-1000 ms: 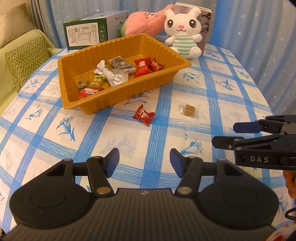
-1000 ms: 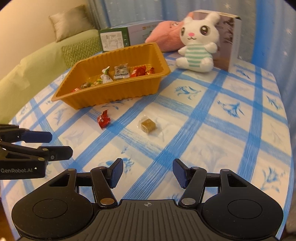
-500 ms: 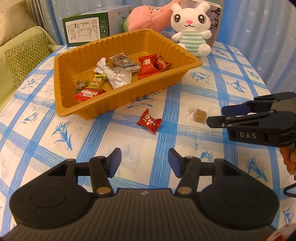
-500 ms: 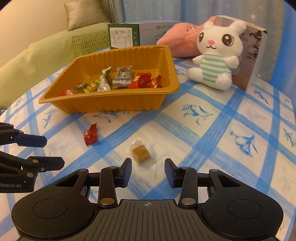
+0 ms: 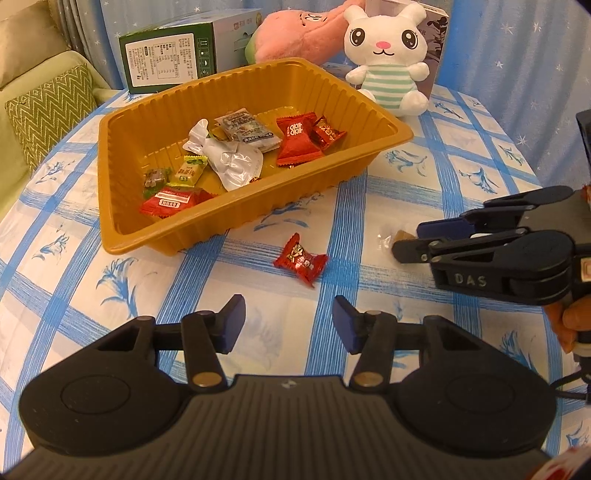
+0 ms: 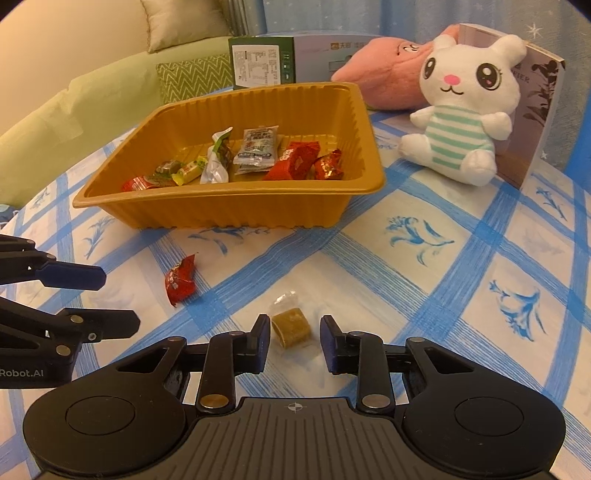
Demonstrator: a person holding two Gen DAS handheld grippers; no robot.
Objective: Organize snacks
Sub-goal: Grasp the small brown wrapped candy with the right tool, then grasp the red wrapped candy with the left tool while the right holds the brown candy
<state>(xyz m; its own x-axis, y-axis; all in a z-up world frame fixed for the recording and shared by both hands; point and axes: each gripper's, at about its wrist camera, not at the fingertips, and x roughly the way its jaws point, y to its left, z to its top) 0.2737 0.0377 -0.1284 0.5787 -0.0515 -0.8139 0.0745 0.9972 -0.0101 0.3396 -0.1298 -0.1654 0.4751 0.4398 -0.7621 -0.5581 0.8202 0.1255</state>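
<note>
An orange-brown tray holding several wrapped snacks stands on the blue-checked tablecloth. In front of it lies a red wrapped candy, just ahead of my left gripper. That gripper's jaws are closing with nothing between them. A brown candy in clear wrap sits between the pads of my right gripper. Its jaws are closing around the candy; a gap still shows on the right side. In the left wrist view the right gripper hides most of the brown candy. The right wrist view shows the tray, the red candy and the left gripper.
Behind the tray stand a white bunny plush, a pink plush, a green box and a grey box. A green sofa with a zigzag cushion lies beyond the table's left edge.
Both grippers moved forward and lower toward the candies. The right jaws narrowed a lot and now straddle the brown candy. The left jaws narrowed a little.
</note>
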